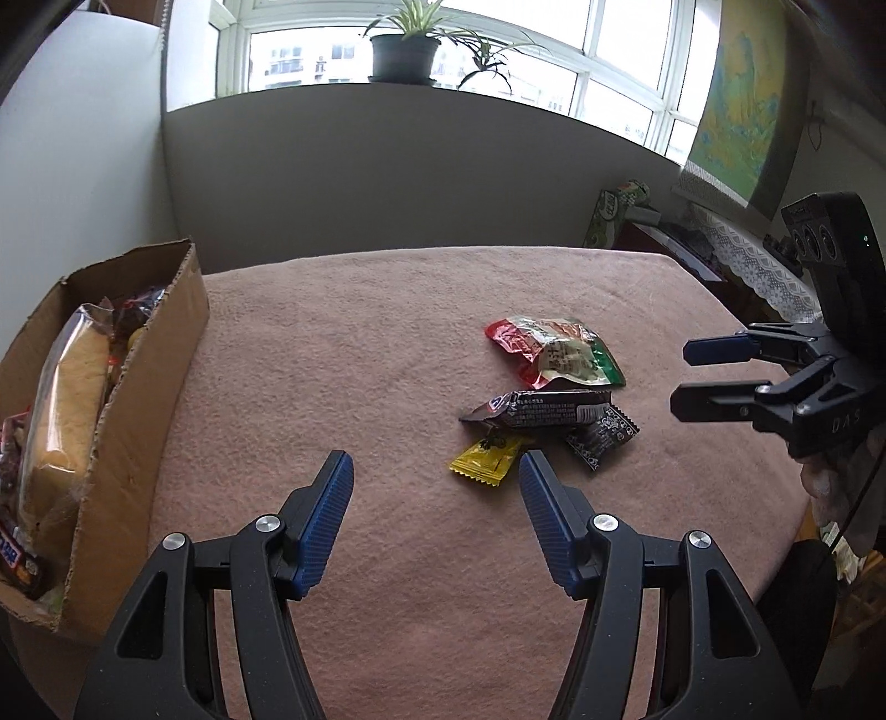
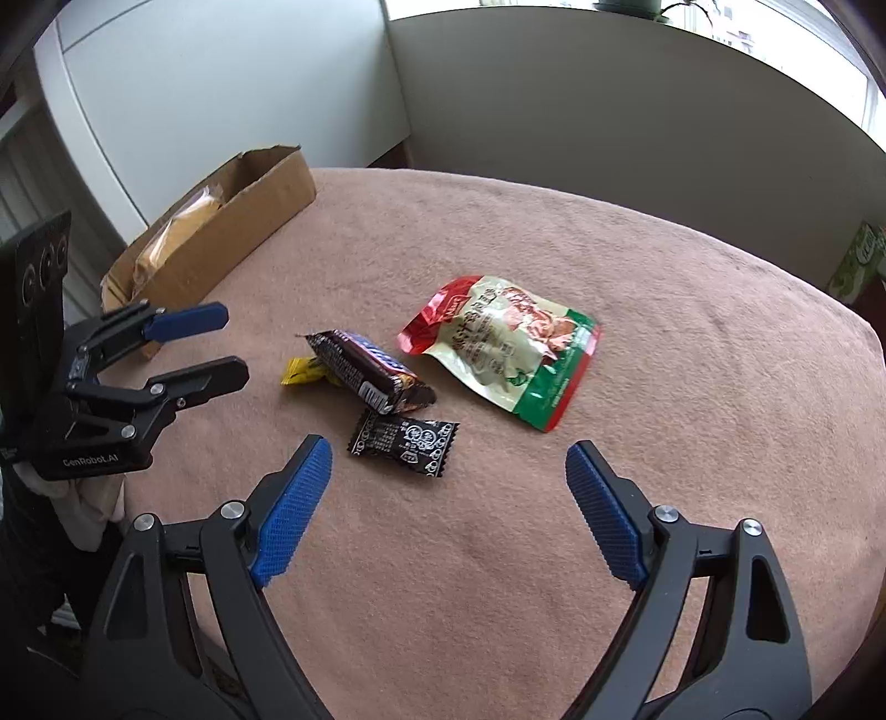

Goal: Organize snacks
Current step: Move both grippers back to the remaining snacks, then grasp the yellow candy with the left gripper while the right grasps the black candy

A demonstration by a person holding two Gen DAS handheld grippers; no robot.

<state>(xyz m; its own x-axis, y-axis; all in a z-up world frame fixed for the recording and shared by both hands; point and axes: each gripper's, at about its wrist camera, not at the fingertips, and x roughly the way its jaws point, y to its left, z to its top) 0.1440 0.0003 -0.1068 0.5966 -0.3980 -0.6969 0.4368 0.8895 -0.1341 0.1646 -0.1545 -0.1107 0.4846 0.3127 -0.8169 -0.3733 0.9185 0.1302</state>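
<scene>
Four snacks lie loose on the pink cloth: a red, white and green pouch, a dark chocolate bar, a small black sachet and a small yellow sachet. A cardboard box with several snacks inside stands at the left. My left gripper is open and empty, just left of the yellow sachet. My right gripper is open and empty, near the black sachet.
The table is covered by the pink cloth. A grey wall panel stands behind it, with a potted plant on the sill. A green box and cluttered furniture sit off the right edge.
</scene>
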